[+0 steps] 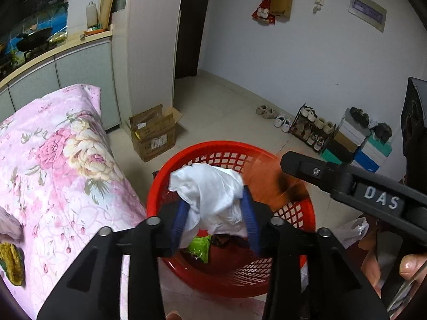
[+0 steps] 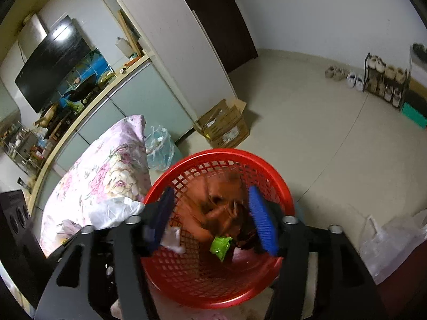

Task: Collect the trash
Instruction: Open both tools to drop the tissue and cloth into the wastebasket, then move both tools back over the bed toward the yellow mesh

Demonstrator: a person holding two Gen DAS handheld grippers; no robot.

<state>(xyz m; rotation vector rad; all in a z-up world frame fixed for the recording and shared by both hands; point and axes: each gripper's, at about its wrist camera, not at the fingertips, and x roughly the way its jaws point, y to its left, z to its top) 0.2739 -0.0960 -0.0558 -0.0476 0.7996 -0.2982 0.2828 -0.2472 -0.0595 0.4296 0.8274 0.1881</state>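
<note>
Left gripper point(image 1: 214, 217) fingers around white tissue point(image 1: 213, 200) – grip unclear, right gripper point(image 2: 216, 221) "DAS" – released, red basket point(image 2: 186, 290)

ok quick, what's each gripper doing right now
Left gripper: white wad between its pads, over the basket; grip unclear.
Right gripper: open, empty, over the basket.

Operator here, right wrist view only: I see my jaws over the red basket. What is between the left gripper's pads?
Observer: A crumpled white wad sits between the left gripper's blue pads; I cannot tell whether they press on it.
Operator: Is it over the basket?
Observer: Yes, it hangs inside the rim of the red basket, above the green wrapper.
Operator: Anything to collect on the floral cloth?
Observer: A yellow-green crumpled piece lies near its lower left edge.
</note>
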